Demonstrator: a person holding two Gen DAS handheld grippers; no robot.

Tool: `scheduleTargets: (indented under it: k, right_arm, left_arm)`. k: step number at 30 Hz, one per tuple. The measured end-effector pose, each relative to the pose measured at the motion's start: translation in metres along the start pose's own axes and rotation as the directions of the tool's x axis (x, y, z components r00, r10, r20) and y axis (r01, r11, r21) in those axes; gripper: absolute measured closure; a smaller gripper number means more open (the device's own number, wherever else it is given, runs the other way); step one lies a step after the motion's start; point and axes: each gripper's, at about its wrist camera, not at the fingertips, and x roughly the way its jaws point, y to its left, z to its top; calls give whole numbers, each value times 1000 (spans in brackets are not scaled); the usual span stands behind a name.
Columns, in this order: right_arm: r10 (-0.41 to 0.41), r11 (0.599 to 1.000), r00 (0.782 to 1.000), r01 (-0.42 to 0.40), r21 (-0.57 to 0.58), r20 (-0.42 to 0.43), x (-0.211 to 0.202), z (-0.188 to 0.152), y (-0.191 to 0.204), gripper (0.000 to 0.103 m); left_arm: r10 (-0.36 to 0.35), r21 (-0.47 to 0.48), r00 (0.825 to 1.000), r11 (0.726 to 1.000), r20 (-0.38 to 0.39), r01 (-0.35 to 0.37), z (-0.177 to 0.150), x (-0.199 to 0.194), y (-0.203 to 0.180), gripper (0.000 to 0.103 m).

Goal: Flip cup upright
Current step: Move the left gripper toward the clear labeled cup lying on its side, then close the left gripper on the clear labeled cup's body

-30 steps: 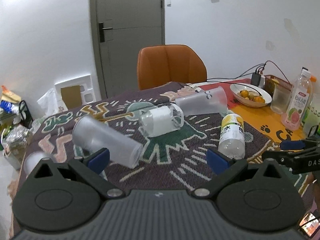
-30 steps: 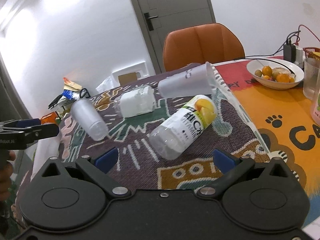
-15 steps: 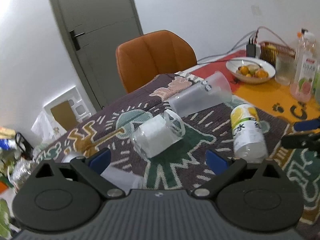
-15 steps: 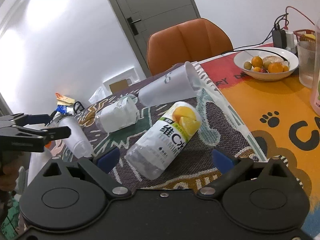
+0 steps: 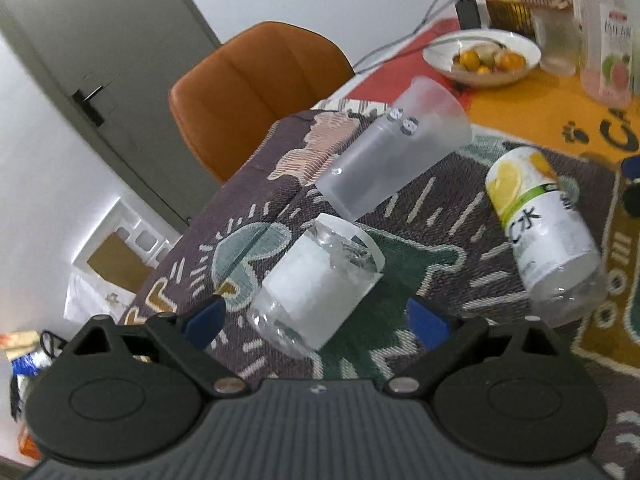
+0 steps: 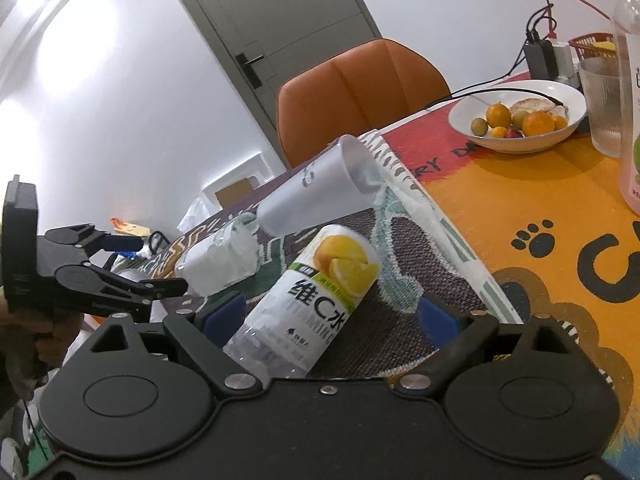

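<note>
A clear glass cup (image 5: 316, 288) with a white band lies on its side on the patterned cloth (image 5: 420, 264), between the blue pads of my open left gripper (image 5: 318, 320). It also shows in the right wrist view (image 6: 220, 260). A frosted plastic cup (image 5: 396, 164) lies on its side behind it, also seen from the right (image 6: 320, 192). A lemon drink bottle (image 6: 316, 296) lies between the pads of my open right gripper (image 6: 330, 316), also visible from the left (image 5: 540, 232). The left gripper (image 6: 132, 272) shows from the right, open.
An orange chair (image 5: 256, 96) stands behind the table. A white fruit bowl (image 6: 520, 120), a ribbed glass (image 6: 604, 104) and a pink drink bottle (image 5: 608, 40) stand on the orange mat (image 6: 540, 208) at right. Clutter lies left beyond the table edge.
Both grippers moved forward and lower. The left one left the frosted cup at the left and closed in around the clear glass cup. The right one closed in around the lemon bottle.
</note>
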Motion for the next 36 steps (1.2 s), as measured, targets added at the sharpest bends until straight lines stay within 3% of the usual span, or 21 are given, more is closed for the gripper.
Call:
scheduleTargets:
  k: [6, 17, 25, 29, 36]
  right_arm:
    - [-19, 1000, 1000, 19, 25, -2, 6, 2, -10, 9]
    - [-37, 998, 999, 37, 51, -12, 15, 0, -20, 9]
    - [-42, 998, 999, 43, 51, -21, 18, -2, -21, 9]
    - [-46, 998, 999, 47, 51, -24, 17, -2, -21, 9]
    - [-53, 997, 999, 53, 58, -10, 10, -3, -22, 9]
  left_arm:
    - [-8, 122, 999, 992, -31, 11, 11, 26, -6, 6]
    - [11, 248, 998, 969, -62, 4, 9, 66, -18, 7]
    - [13, 247, 997, 969, -77, 7, 5, 85, -16, 13]
    - [40, 255, 997, 967, -70, -21, 6, 89, -15, 27]
    - [19, 223, 997, 975, -71, -3, 6, 76, -12, 31]
